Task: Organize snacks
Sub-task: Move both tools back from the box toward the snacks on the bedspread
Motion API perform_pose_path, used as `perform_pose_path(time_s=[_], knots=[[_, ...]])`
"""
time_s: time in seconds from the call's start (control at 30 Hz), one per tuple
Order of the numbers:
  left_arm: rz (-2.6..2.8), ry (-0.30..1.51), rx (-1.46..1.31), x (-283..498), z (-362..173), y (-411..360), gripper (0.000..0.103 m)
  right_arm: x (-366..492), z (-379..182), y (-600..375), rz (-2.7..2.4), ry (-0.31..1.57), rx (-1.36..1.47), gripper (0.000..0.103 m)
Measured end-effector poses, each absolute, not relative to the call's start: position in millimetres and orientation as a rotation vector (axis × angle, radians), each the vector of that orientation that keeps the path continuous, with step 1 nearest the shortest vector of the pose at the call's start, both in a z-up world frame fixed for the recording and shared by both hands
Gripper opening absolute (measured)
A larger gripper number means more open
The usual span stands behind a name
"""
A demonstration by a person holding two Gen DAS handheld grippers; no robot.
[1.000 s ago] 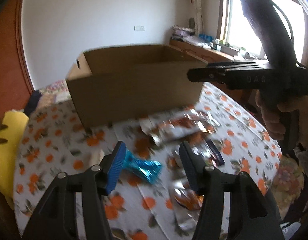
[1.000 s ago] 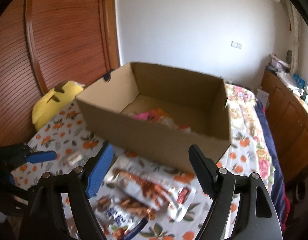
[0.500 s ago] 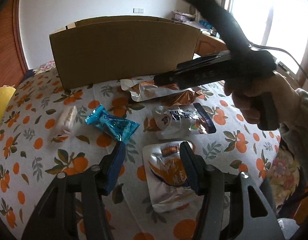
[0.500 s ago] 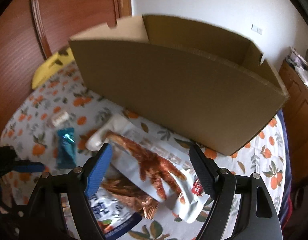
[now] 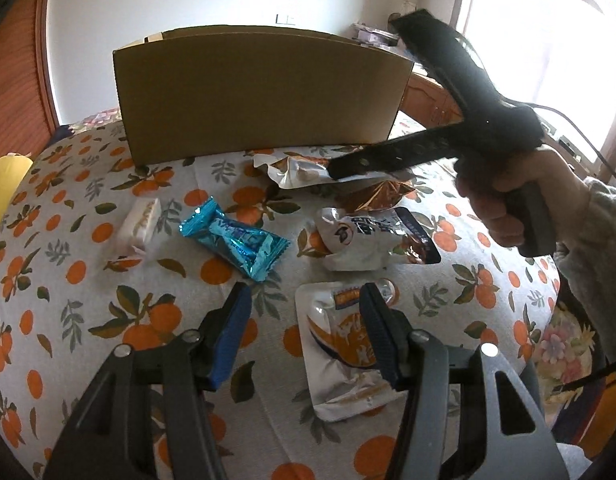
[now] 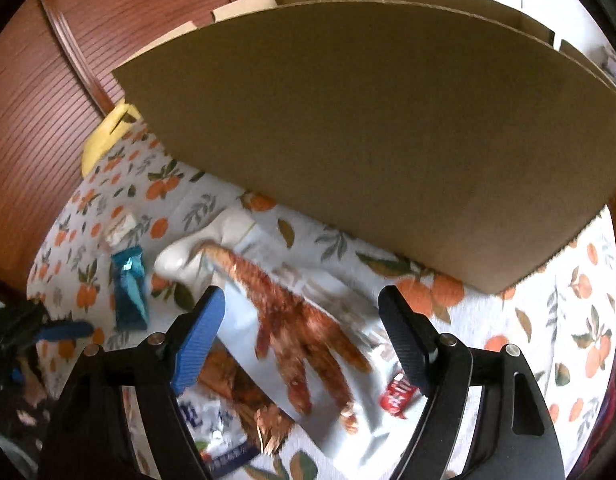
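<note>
A brown cardboard box [image 5: 259,92] stands at the back of the orange-print tablecloth [image 5: 67,312]. In front of it lie a blue foil candy [image 5: 235,238], a small white wrapped snack [image 5: 139,226], a white pouch with dark print [image 5: 360,236], a white-and-orange pouch [image 5: 344,344] and a long white bag printed with chicken feet [image 6: 299,320]. My left gripper [image 5: 305,298] is open just above the cloth, its right finger over the white-and-orange pouch. My right gripper [image 6: 301,300] is open, astride the chicken-feet bag, close to the box [image 6: 368,140] wall.
A copper foil pack [image 5: 382,194] lies half under the chicken-feet bag [image 5: 303,168]. A yellow object [image 5: 5,180] sits at the table's left edge. A hand [image 5: 504,200] holds the right gripper's handle at the right. A wooden sliding door [image 6: 39,92] stands behind.
Both grippers came down toward the table. The right one tipped downward, so the box's inside dropped from its view and the chicken-feet bag now lies between its fingers.
</note>
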State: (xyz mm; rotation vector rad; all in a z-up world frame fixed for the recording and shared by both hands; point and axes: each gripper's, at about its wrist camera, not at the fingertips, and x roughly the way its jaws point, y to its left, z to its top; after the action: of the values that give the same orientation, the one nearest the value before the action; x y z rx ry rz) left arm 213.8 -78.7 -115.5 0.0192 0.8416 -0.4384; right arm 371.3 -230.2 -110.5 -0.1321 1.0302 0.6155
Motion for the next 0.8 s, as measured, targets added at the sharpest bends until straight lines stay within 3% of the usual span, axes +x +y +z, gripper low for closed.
perform_pose_path(time_s=[0.8], knots=[[-0.434, 0.844, -0.002, 207, -115, -73, 0.057, 363, -123, -177, 0.545, 0.979, -0.377, 0.082]])
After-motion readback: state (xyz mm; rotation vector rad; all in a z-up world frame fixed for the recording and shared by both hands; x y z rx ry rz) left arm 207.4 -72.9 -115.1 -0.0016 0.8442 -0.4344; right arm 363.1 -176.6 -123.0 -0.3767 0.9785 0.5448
